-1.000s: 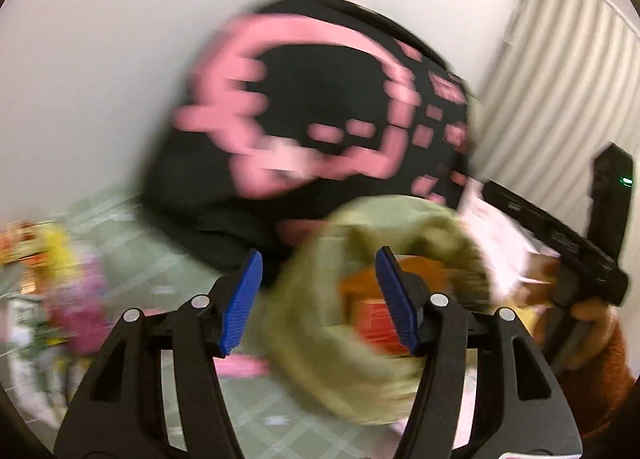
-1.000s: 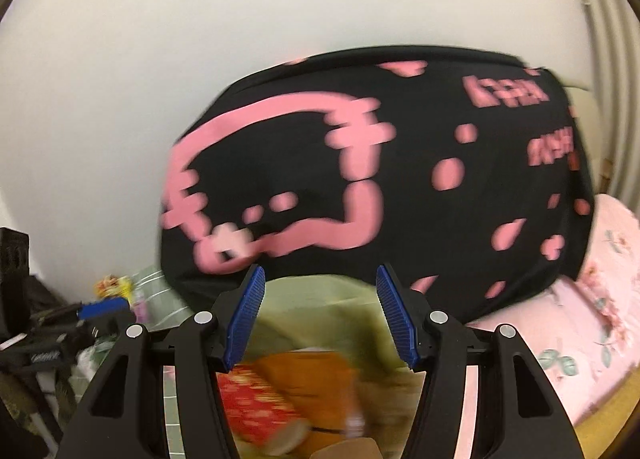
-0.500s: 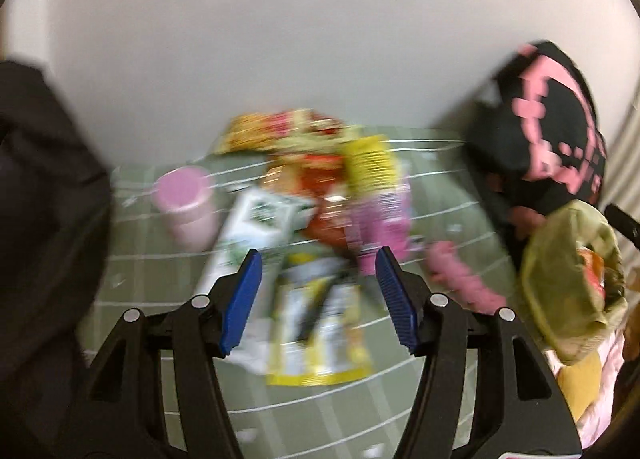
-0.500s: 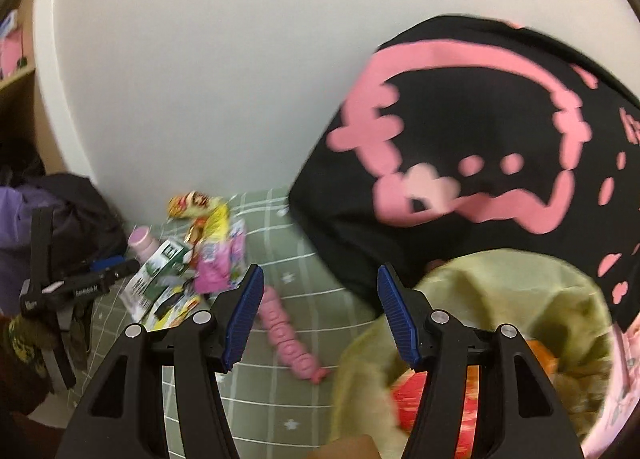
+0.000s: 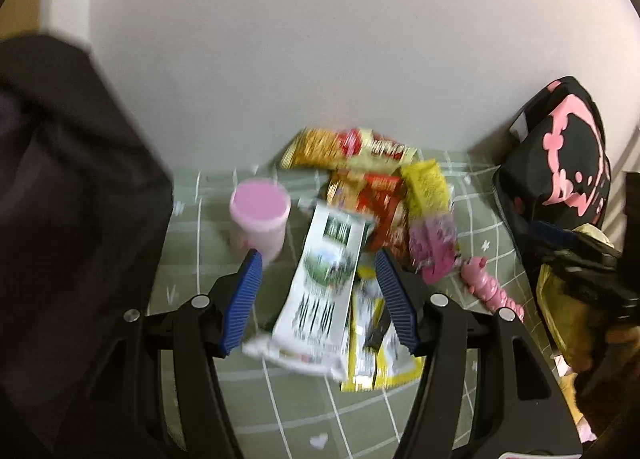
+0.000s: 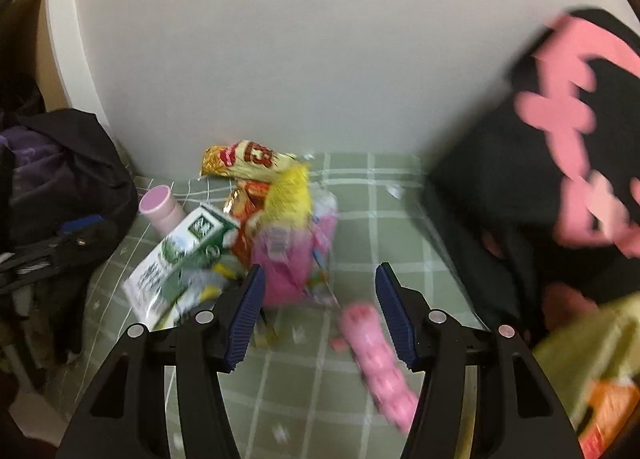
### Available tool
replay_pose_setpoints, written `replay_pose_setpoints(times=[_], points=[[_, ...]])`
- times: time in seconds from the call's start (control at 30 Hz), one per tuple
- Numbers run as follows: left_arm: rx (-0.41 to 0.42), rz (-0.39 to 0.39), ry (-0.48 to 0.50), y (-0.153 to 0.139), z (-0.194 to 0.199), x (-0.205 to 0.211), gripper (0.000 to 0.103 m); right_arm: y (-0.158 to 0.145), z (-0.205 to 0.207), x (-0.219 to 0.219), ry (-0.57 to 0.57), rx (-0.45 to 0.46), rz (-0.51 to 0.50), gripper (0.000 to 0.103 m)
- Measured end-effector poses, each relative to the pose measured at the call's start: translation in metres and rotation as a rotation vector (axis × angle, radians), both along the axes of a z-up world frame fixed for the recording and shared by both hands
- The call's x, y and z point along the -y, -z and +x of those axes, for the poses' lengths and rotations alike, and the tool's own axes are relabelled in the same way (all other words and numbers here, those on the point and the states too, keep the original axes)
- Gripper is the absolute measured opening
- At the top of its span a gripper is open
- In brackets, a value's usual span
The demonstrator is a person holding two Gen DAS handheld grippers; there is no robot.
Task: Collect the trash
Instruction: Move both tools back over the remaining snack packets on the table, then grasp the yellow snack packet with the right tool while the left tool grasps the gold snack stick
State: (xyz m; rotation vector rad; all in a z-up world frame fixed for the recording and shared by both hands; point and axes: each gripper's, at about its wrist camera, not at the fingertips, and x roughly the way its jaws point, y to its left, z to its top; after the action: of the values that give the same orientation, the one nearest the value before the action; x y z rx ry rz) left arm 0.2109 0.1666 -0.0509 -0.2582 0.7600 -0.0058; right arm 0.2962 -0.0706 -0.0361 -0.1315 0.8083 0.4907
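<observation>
Both frames motion-blurred. Trash pile sits mid-frame on a green checked cloth [image 5: 240,391] against a white wall [image 5: 320,39]. Left gripper [image 5: 318,303], lower centre of the left wrist view, has its blue pads spread wide with nothing pinched; a white-and-green milk carton [image 5: 324,287] lies on the cloth in line with the gap, a yellow wrapper [image 5: 380,363] just under it at lower right. A pink cup [image 5: 260,215] stands upright left of the carton; red-and-gold snack bags [image 5: 352,151] lie behind, near the wall, with a yellow-and-pink packet [image 5: 432,211] on the right. A pink segmented packet strip [image 5: 488,287] lies centre-right. At far right, a black cushion with pink print [image 5: 560,151] and, below it, an olive-green trash bag [image 5: 560,319]. Dark clothing [image 5: 60,199] fills the left side. Right gripper [image 6: 320,309], lower centre of its view, is also wide apart and empty; the strip [image 6: 380,359] lies just inside its right pad, and the carton [image 6: 180,255] and a pink bag [image 6: 288,259] are at centre-left. The green bag [image 6: 592,359], with something orange inside, sits at lower right.
</observation>
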Motion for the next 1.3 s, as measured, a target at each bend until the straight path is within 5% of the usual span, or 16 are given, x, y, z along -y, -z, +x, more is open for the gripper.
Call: replay_pose_setpoints(times=[0.17,0.3,0.43,0.6,0.77,1.1,1.17,1.23,1.3], points=[[0.043,0.041,0.043,-0.015,0.024,-0.006,0.056,0.032,0.035,-0.045,-0.023,-0.008,-0.019,0.052],[0.020,0.004,0.045,-0.011,0.046,-0.013,0.056,0.056,0.053,-0.060,-0.034,-0.066,-0.072,0.036],[0.001,-0.068,0.068,-0.004,0.066,-0.009,0.056,0.048,0.044,-0.040,-0.010,-0.083,-0.030,0.020],[-0.041,-0.208,0.032,0.007,0.100,-0.001,0.057,0.026,0.024,0.001,0.064,-0.071,0.021,0.019],[-0.100,-0.342,-0.091,0.022,0.139,0.005,0.061,0.023,-0.003,0.018,0.077,-0.027,-0.030,0.019],[-0.180,-0.286,-0.229,0.042,0.172,0.029,0.061,0.024,-0.018,0.050,0.096,-0.069,-0.008,0.019],[-0.212,-0.298,-0.235,0.048,0.171,0.030,0.055,0.019,-0.020,0.053,0.078,-0.062,0.001,0.019],[-0.233,-0.308,-0.248,0.050,0.167,0.031,0.031,0.015,-0.026,0.055,0.061,-0.050,0.010,0.019],[-0.221,-0.306,-0.264,0.044,0.156,0.031,0.024,0.011,-0.027,0.056,0.034,-0.031,0.022,0.019]])
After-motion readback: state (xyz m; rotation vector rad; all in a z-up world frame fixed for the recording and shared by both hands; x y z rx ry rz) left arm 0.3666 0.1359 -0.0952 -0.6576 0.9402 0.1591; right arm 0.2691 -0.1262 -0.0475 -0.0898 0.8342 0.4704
